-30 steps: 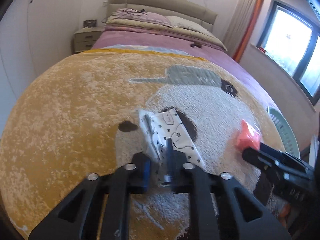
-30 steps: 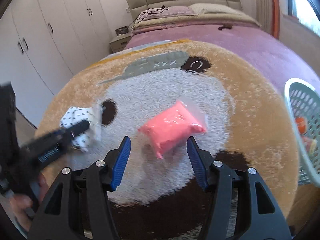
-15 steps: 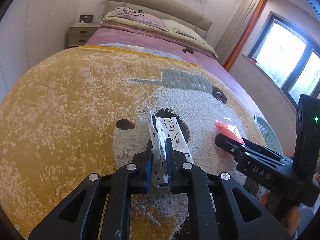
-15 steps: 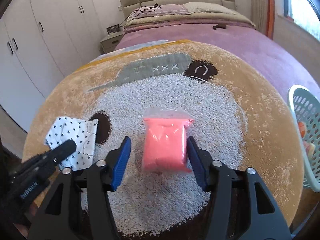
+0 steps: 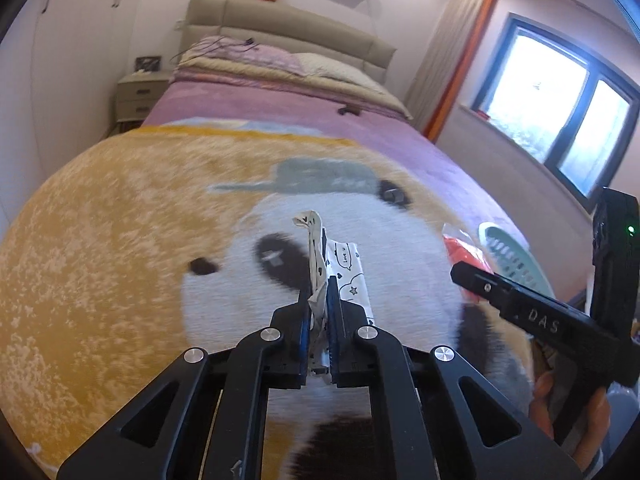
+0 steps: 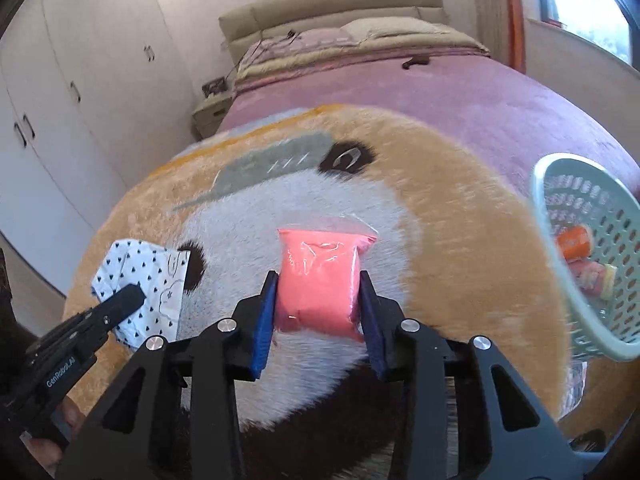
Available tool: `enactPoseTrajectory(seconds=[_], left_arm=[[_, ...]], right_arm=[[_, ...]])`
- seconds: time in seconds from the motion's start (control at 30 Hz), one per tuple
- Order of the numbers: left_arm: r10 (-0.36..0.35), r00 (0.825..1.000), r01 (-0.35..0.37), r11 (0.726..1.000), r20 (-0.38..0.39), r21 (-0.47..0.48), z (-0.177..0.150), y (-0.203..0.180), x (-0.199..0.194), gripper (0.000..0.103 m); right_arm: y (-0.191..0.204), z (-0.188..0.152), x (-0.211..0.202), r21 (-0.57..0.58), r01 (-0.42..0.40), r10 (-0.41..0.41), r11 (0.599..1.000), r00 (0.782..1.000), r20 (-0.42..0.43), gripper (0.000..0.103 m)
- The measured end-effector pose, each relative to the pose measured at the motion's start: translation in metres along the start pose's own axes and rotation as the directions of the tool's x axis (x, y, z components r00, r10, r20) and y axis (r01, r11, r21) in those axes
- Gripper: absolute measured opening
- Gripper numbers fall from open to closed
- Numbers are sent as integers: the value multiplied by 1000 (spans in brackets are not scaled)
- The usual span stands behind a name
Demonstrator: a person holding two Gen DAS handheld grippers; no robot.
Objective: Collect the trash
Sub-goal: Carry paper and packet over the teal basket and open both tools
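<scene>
My left gripper [image 5: 319,300] is shut on a white wrapper with small black prints [image 5: 348,264], which stands up folded between its blue pads. In the right wrist view the same wrapper [image 6: 136,268] hangs at the left under the left gripper [image 6: 124,298]. My right gripper [image 6: 318,276] has a pink plastic packet [image 6: 320,256] between its pads; its jaws are closing and both pads touch the packet's sides. In the left wrist view the packet [image 5: 460,248] shows at the tip of the right gripper [image 5: 464,272], held by a hand.
Everything is over a plush blanket with a bear face [image 5: 100,240] spread on a purple bed. A pale green perforated basket [image 6: 548,216] with an orange item [image 6: 574,240] and other bits inside sits at the right. White wardrobes stand left; a window lies right.
The right jaws have narrowed from wide around the pink packet to touching its sides. The left jaws tightened on the wrapper. Both grippers have risen a little from the blanket.
</scene>
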State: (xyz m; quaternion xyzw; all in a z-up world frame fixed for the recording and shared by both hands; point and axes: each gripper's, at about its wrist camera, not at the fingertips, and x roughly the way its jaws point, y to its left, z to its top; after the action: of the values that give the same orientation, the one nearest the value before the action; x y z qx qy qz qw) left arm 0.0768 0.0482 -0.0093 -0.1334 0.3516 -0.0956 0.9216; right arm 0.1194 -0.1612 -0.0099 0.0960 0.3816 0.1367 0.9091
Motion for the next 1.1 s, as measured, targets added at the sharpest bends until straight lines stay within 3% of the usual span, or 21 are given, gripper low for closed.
enactPoseTrajectory(seconds=[0.2,0.47,0.73,1.1], left_arm=[[-72,997,70,995,15,71,12,-51,-1,5],[-194,981,196,972,-32,130,29,-120,28,5],[-241,966,255,943,-90,214,32,-192,72,5],[-278,939,322,918,-203,233,24,-260,140,5]], right_arm=[[-42,13,-42,60,29,-34,998,996,83,36],[-96,16,-75,125,91,-109,988,983,147,36],[-167,18,-89,228,144,-182,963,970,159,36],[-252,13,-78,364,216,-270,906,957,103,36]])
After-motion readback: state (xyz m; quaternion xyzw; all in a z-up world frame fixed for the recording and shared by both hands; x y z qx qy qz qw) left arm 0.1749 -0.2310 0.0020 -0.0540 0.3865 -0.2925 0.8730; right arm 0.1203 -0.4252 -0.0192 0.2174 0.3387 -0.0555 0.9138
